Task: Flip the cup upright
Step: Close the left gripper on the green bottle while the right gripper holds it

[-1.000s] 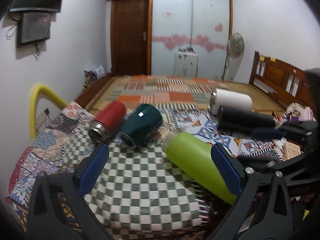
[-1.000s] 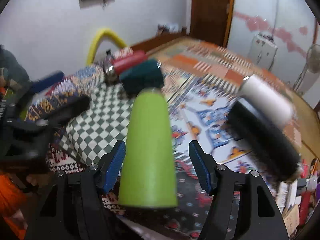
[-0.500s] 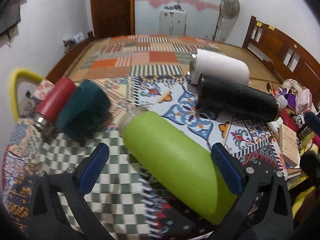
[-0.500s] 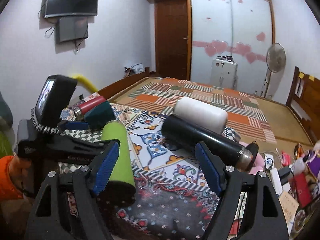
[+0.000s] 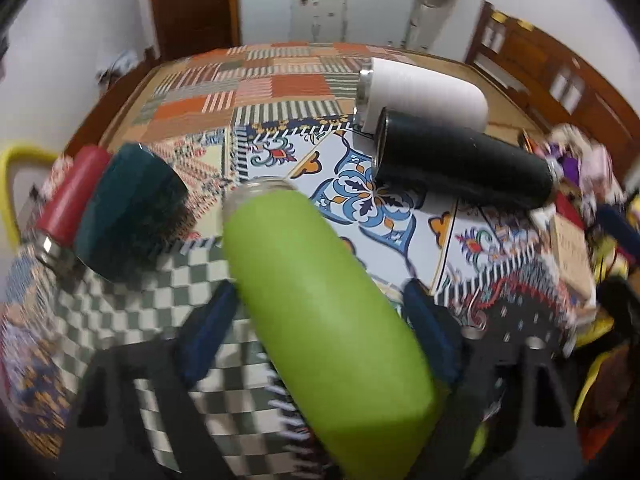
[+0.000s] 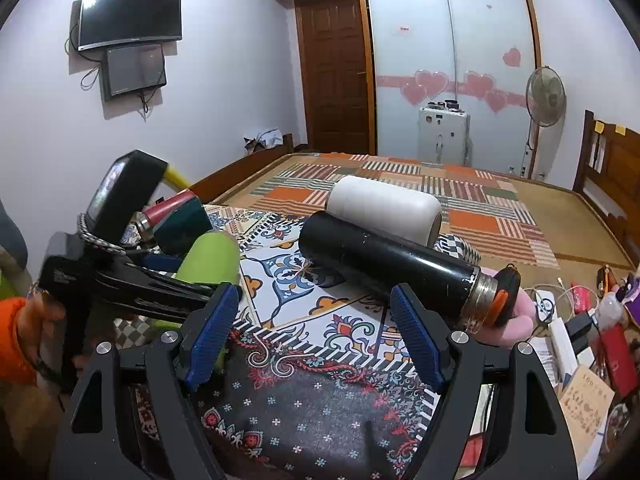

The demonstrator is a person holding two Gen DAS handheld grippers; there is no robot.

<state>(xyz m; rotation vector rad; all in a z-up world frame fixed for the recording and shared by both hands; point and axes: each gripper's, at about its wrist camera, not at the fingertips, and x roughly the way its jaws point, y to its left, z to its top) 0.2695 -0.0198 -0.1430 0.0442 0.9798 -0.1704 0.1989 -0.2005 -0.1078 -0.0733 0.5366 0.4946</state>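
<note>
A lime green cup [image 5: 320,312] lies on its side on the patterned cloth, mouth pointing away. My left gripper [image 5: 316,316] has its blue pads close on both sides of the cup's body; whether they press it I cannot tell. The green cup also shows in the right wrist view [image 6: 208,260], with the left gripper's black frame [image 6: 120,280] around it. My right gripper [image 6: 316,332] is open and empty, above the cloth in front of a black flask [image 6: 384,264].
A red flask [image 5: 68,208] and a dark teal cup [image 5: 128,212] lie at the left. A white cup [image 5: 424,96] and the black flask [image 5: 464,168] lie at the right. Clutter of small items [image 6: 580,320] sits along the right edge.
My left gripper has moved forward over the green cup and its pads have narrowed onto it. My right gripper has drawn back to the right, away from the green cup.
</note>
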